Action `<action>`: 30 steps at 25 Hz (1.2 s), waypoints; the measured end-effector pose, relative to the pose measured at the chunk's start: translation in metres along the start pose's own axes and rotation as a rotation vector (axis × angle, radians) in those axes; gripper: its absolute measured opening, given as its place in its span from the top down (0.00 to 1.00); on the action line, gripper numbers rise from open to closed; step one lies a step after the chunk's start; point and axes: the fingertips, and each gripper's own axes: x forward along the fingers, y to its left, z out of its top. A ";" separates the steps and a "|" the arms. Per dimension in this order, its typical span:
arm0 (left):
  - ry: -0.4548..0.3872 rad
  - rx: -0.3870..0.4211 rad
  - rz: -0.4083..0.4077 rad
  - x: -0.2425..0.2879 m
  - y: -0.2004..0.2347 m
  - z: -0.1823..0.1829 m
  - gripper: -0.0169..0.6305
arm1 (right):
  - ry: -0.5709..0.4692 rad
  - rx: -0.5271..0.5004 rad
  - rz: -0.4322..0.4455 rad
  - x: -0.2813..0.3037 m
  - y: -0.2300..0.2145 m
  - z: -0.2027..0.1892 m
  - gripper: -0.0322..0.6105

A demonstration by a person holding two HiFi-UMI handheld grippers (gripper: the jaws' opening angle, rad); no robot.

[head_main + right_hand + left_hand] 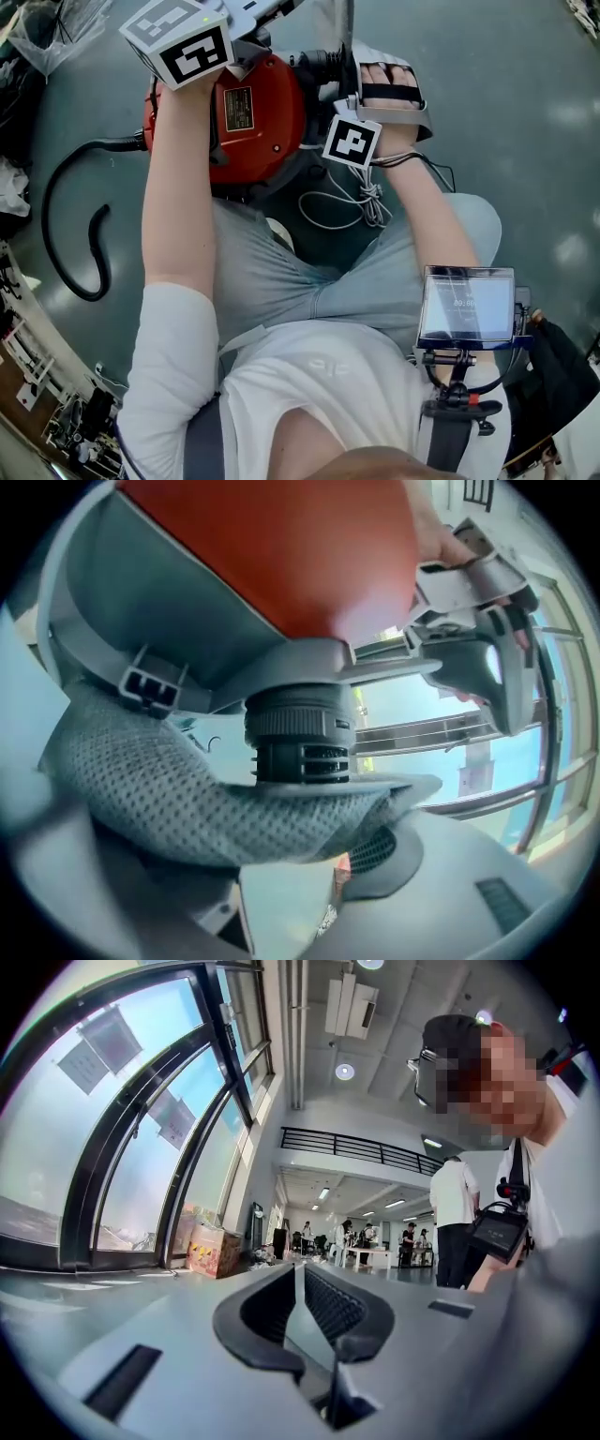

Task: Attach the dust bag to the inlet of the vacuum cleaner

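Risk noted: the dust bag (178, 799) could be seated skew or slip off the inlet (300, 738), since only one fold of it is pinched by the right gripper (309, 860). The vacuum cleaner (258, 108) could be tipped, as it is not held. The left gripper (298, 1279) is clenched on nothing and aimed into the room. The bag is seen as grey dotted mesh, slack and creased. It is draped just under the black ribbed inlet and apparently touches its flange, below the red body.

We wear a white short-sleeved T-shirt (309, 375); beyond the T-shirt, grey-blue trousers (281, 281), then black straps (384, 92) across our right hand (394, 117).
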 end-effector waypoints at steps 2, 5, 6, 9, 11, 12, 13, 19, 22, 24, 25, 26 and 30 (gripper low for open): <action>0.012 -0.001 -0.011 0.002 -0.007 0.000 0.91 | 0.048 -0.043 0.076 0.010 0.001 -0.003 0.59; 0.043 0.026 -0.020 0.003 -0.014 -0.007 0.91 | 0.038 -0.050 0.139 0.017 0.006 0.000 0.59; 0.050 0.035 -0.018 0.003 -0.014 -0.009 0.91 | -0.004 -0.034 0.142 0.017 0.007 0.003 0.59; 0.057 0.051 -0.008 0.003 -0.009 -0.013 0.91 | -0.124 0.032 0.139 0.017 0.010 0.008 0.59; 0.087 0.089 0.006 0.006 -0.003 -0.021 0.91 | -0.152 0.060 0.112 0.014 0.010 0.009 0.59; 0.099 0.107 0.011 0.006 -0.001 -0.025 0.91 | -0.164 0.067 0.109 0.012 0.011 0.007 0.59; 0.101 0.116 0.011 0.005 0.000 -0.027 0.91 | -0.177 0.073 0.124 0.010 0.013 0.004 0.59; 0.063 0.084 0.027 0.002 0.006 -0.022 0.91 | -0.235 0.204 0.288 -0.007 0.012 -0.073 0.59; 0.082 0.081 0.031 0.001 0.008 -0.028 0.91 | -0.486 0.517 0.457 -0.042 -0.016 -0.073 0.60; 0.094 0.082 0.034 0.000 0.010 -0.033 0.91 | -0.602 0.618 0.427 -0.051 -0.042 -0.053 0.60; 0.095 0.085 0.036 -0.001 0.011 -0.033 0.91 | -0.606 0.656 0.390 -0.046 -0.052 -0.047 0.60; 0.094 0.087 0.037 -0.001 0.010 -0.032 0.91 | -0.586 0.710 0.377 -0.037 -0.058 -0.043 0.60; 0.081 0.084 0.038 -0.002 0.006 -0.024 0.91 | -0.535 0.932 0.508 -0.010 -0.050 -0.028 0.68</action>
